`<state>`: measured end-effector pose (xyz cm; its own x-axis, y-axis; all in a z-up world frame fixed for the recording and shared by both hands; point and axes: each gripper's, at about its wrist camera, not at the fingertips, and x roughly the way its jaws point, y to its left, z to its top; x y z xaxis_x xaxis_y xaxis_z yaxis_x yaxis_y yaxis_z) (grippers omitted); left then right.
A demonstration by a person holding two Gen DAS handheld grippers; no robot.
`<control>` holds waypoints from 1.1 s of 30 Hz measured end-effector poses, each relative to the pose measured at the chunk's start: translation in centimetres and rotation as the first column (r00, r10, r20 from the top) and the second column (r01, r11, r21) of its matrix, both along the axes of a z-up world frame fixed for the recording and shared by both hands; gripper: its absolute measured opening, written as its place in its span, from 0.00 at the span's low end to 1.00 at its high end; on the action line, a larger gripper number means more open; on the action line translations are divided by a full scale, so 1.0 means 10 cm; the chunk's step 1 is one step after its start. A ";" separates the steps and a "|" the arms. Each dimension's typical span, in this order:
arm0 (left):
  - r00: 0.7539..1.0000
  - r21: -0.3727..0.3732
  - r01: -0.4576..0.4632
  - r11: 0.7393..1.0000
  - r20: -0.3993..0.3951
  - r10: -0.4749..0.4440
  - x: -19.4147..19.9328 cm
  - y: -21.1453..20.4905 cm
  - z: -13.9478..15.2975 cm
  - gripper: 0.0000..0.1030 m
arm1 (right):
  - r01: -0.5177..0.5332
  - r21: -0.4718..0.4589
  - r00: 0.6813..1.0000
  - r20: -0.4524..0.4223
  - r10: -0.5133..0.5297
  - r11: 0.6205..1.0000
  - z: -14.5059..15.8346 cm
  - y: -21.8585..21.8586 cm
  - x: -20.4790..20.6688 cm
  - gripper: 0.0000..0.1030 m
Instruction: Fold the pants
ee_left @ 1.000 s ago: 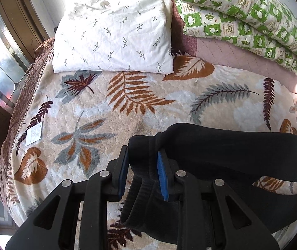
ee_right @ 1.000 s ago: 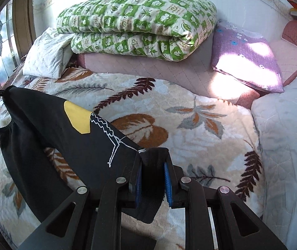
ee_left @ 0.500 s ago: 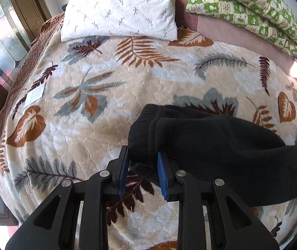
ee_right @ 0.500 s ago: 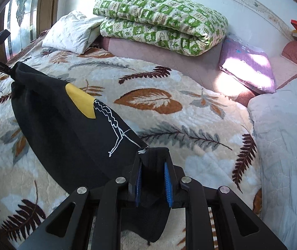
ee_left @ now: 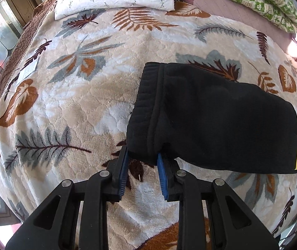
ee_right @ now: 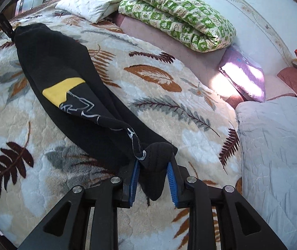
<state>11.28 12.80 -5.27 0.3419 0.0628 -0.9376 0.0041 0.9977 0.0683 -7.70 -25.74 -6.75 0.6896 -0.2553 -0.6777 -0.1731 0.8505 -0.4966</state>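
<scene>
Your left gripper (ee_left: 142, 160) and right gripper (ee_right: 152, 171) both stand parted, their ridged blue pads loose around the folded black fleece pants (ee_left: 211, 114) lying on the plush leaf-patterned blanket (ee_left: 75, 104).

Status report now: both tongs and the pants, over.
Left tongs open at waistband. Right tongs open around cuff. Black pants laid flat on leaf blanket. Nothing in the way.

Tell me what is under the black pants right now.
The black pants lie on the leaf-patterned blanket, which shows all around them. Whatever part of the blanket sits directly beneath is covered by fabric, so anything there is hidden. Both the left claw and right claw frame the pants' ends.
</scene>
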 end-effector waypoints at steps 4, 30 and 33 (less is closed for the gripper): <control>1.000 -0.001 0.029 1.000 -0.013 -0.029 -0.06 0.00 0.00 0.25 | 0.024 -0.010 1.000 -0.010 -0.024 1.000 -0.02 -0.03 -0.08 0.36; 0.993 -0.174 0.006 0.985 -0.114 -0.026 0.59 0.20 0.08 0.56 | 0.511 0.859 0.781 -0.474 -0.408 -0.020 0.03 -1.25 -0.08 0.79; 0.992 -0.183 0.013 0.983 -0.122 -0.036 0.60 0.19 0.03 0.56 | 0.526 0.850 0.787 -0.476 -0.393 0.022 -0.05 -1.20 0.09 0.79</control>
